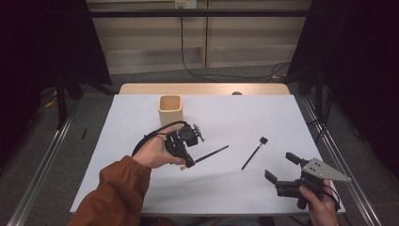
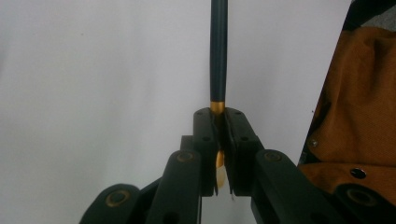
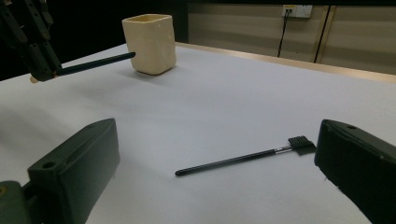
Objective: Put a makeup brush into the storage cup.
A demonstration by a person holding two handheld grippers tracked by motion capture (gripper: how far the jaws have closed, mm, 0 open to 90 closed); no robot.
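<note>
Worktop: white sheet (image 1: 141,188), cup (image 1: 170,109) near far edge.
Left gripper (image 1: 187,162): fingers clamped on brush (image 1: 211,153) at its gold ferrule, mid-worktop.
Right gripper (image 1: 281,167): fingers apart, second brush (image 1: 253,153) ahead.
Tip: lift, tilt handle down, lower straight into cup.

the left claw (image 1: 188,162) is clamped tight, its jaws pressed together and pointing to the person's right, held in a hand (image 1: 153,151) with an orange sleeve (image 1: 117,193) behind it. the right claw (image 1: 280,168) rests low near the person, jaws spread wide apart, gripped from below by the right hand (image 1: 322,207).
</note>
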